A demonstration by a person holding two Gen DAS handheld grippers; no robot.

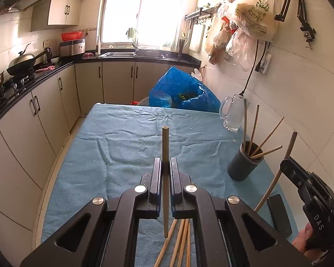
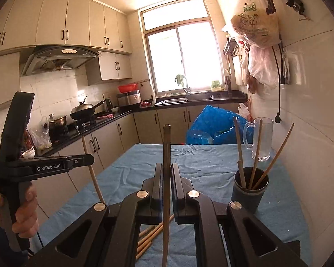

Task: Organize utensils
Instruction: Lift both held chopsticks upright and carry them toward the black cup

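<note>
My left gripper [image 1: 165, 166] is shut on a wooden chopstick [image 1: 165, 146] that stands upright between its pads, above the blue cloth [image 1: 127, 146]. My right gripper [image 2: 166, 171] is shut on another upright chopstick [image 2: 166, 146]. Each gripper also shows in the other's view: the right gripper [image 1: 286, 162] with its chopstick [image 1: 290, 143] at the right, the left gripper [image 2: 90, 159] with its chopstick [image 2: 86, 149] at the left. A dark cup [image 1: 245, 164] [image 2: 249, 189] on the right side of the table holds several chopsticks. Loose chopsticks [image 1: 180, 240] [image 2: 149, 235] lie on the cloth below the grippers.
A glass mug [image 1: 232, 113] [image 2: 261, 140] stands behind the cup by the tiled wall. A black flat object [image 1: 279, 213] lies near the table's right edge. A blue plastic bag [image 1: 182, 91] sits past the far edge. Kitchen cabinets [image 1: 44, 111] run along the left.
</note>
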